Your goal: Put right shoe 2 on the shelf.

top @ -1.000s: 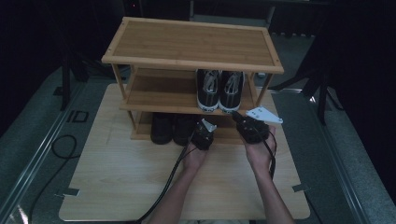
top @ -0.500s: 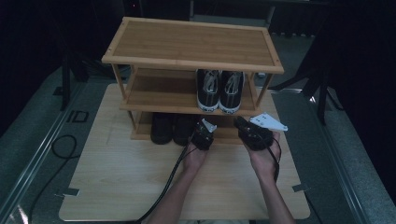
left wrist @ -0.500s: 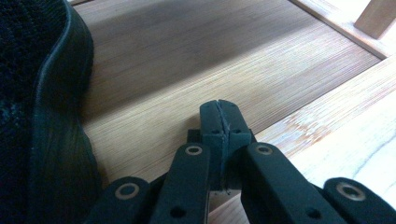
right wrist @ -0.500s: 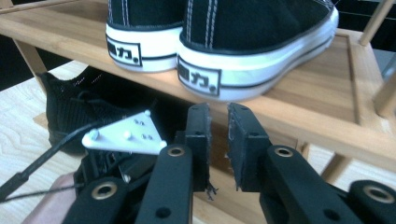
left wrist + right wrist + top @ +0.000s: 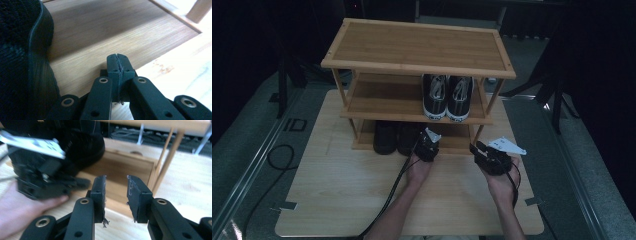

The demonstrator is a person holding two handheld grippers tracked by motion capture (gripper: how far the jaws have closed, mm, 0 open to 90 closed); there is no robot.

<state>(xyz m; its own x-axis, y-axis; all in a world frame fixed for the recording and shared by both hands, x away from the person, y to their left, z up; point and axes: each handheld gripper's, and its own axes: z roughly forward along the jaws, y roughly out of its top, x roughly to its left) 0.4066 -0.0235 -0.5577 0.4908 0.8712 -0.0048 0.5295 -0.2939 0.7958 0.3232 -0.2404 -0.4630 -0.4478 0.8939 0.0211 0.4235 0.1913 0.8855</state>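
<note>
The left gripper (image 5: pixel 117 58), jaws pressed together on nothing, sits at the front edge of the three-tier bamboo shoe rack's (image 5: pixel 417 47) bottom shelf, beside a black knit shoe (image 5: pixel 22 62). The right gripper (image 5: pixel 115 185) hovers near, jaws parted, empty.

A three-tier bamboo shoe rack (image 5: pixel 417 47) is standing toward the far side of a pale wooden counter (image 5: pixel 337 195). A pair of dark sneakers with white laces (image 5: pixel 447 97) is sitting side by side on the middle shelf, toward its right end, toes facing the near edge. A pair of black shoes (image 5: pixel 394 137) is resting on the bottom shelf, left of centre. A black cable (image 5: pixel 274 162) is looping across the grey floor to the left of the counter. Dark stand legs (image 5: pixel 557 95) are rising at right.
</note>
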